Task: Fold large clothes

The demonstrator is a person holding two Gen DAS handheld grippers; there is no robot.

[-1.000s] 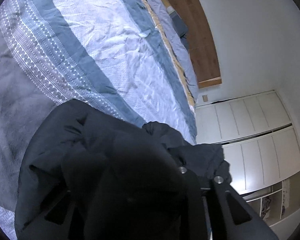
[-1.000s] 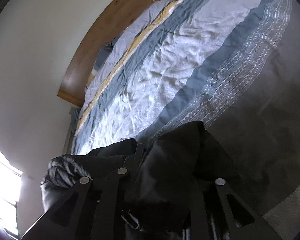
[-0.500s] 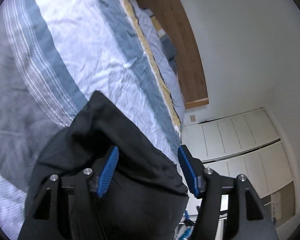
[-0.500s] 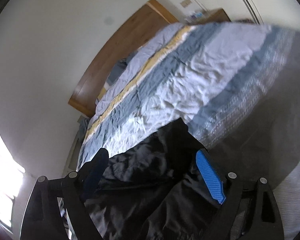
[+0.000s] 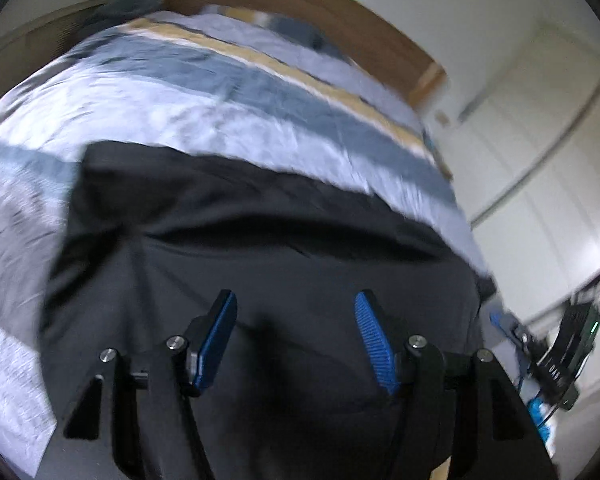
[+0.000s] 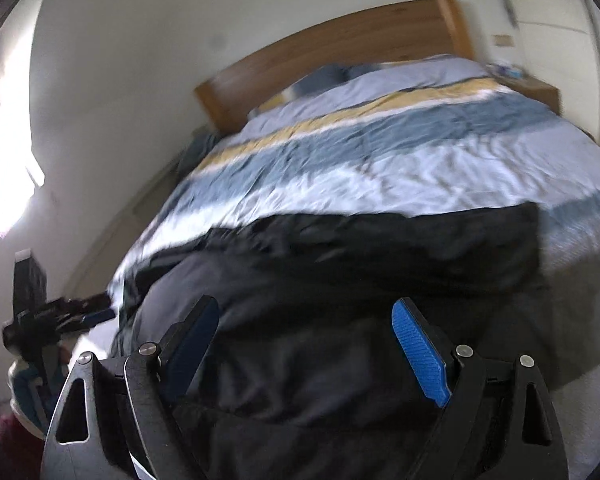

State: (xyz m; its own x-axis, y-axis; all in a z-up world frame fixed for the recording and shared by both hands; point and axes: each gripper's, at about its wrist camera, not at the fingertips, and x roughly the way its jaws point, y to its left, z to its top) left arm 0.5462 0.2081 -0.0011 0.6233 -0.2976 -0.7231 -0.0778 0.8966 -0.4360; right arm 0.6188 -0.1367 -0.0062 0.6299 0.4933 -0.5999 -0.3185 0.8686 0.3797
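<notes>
A large black garment (image 5: 260, 240) lies spread across the near end of the bed, its far edge a roughly straight fold; it also shows in the right wrist view (image 6: 360, 272). My left gripper (image 5: 296, 304) is open and empty, its blue pads (image 5: 374, 340) hovering over the cloth. My right gripper (image 6: 306, 312) is open and empty too, above the same garment. The other gripper (image 6: 36, 320) shows at the left edge of the right wrist view, and at the right edge of the left wrist view (image 5: 564, 348).
The bed carries a striped blue, white and yellow duvet (image 5: 220, 92) and has a wooden headboard (image 6: 340, 56). White wardrobe doors (image 5: 540, 152) stand to the right. A bright window (image 6: 0, 152) is at the left. A nightstand (image 6: 536, 88) stands beside the bed.
Both grippers opened and let go of the black garment, which now lies laid out on the bed. Both cameras swung up toward the headboard.
</notes>
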